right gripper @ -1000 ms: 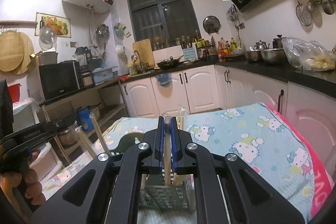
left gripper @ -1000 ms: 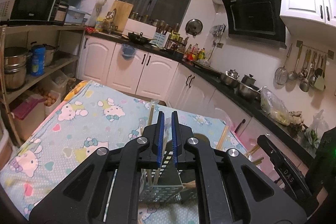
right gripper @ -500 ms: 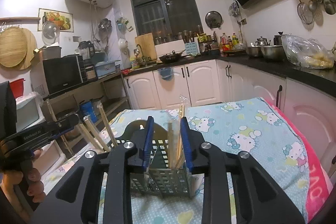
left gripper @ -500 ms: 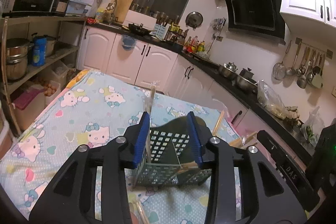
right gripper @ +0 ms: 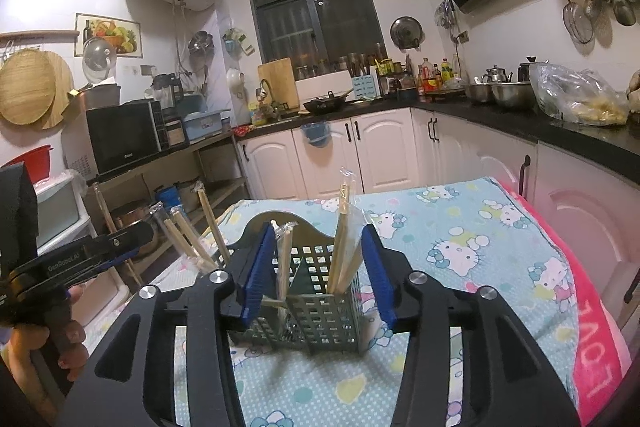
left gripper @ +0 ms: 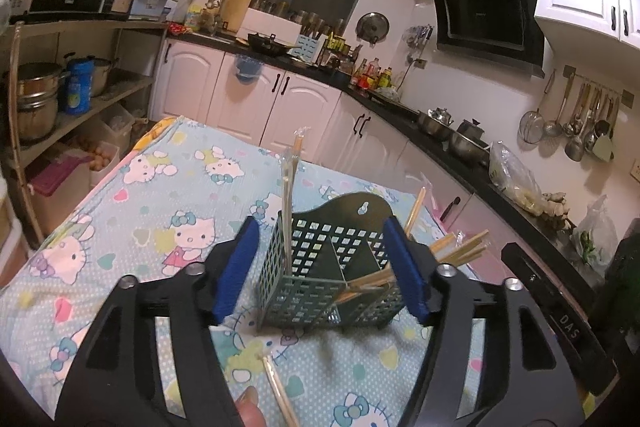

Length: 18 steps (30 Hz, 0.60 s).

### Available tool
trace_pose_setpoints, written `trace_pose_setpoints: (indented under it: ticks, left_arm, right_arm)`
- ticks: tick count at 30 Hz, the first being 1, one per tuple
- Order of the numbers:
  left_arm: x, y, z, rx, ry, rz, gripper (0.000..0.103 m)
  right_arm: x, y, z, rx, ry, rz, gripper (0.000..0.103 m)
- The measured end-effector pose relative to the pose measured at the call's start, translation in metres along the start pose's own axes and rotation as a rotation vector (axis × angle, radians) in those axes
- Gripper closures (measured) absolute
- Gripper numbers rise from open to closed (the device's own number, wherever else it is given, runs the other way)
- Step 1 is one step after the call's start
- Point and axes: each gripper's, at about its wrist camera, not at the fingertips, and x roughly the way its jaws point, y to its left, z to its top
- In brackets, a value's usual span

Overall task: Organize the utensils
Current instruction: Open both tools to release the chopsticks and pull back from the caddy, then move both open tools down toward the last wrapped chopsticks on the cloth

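Both grippers' blue-padded jaws are opening, left gripper (left gripper: 320,267) and right gripper (right gripper: 318,273), nothing pinched. Ahead stands the perforated green plastic caddy (right gripper: 320,303), holding wrapped wooden chopsticks (right gripper: 344,227).

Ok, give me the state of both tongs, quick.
Left tongs: jaws opening, holding nothing; the green basket shows between them.
Right tongs: jaws opening, holding nothing; wrapped chopsticks stand free in the basket.

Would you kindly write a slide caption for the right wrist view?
Right hand-held gripper, jaws opening, frames a green utensil caddy of wrapped chopsticks on a cartoon-cat tablecloth.
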Motion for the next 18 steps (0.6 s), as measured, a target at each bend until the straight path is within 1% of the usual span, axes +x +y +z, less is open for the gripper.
trace_pose_setpoints:
  ticks: [2,4,5,7,9,11,18]
  left_arm:
    - [-0.003,0.001,-0.002,-0.004,0.000,0.001,0.037]
    - [-0.007,0.001,-0.004,-0.007,0.001,0.002,0.029]
    - [-0.008,0.000,-0.005,-0.009,0.004,0.001,0.026]
    - [-0.010,0.001,-0.007,-0.013,0.016,0.000,0.016]
    - [-0.012,0.003,-0.010,-0.017,0.022,0.006,0.012]
    - [-0.014,0.004,-0.012,-0.019,0.029,0.014,0.012]
    - [-0.020,0.013,-0.022,-0.034,0.047,0.030,0.012]
  right_arm:
    - [-0.004,0.001,0.000,-0.002,-0.001,-0.002,0.051]
    - [-0.007,0.002,-0.001,0.000,-0.001,0.004,0.049]
    - [-0.009,0.003,-0.001,-0.001,-0.001,0.003,0.048]
    - [-0.011,0.003,-0.002,-0.004,0.000,0.003,0.044]
    - [-0.015,0.004,-0.003,-0.001,0.003,0.009,0.039]
    - [-0.020,0.004,-0.005,-0.002,0.004,0.012,0.036]
    - [-0.033,0.011,-0.016,-0.028,0.029,0.017,0.035]
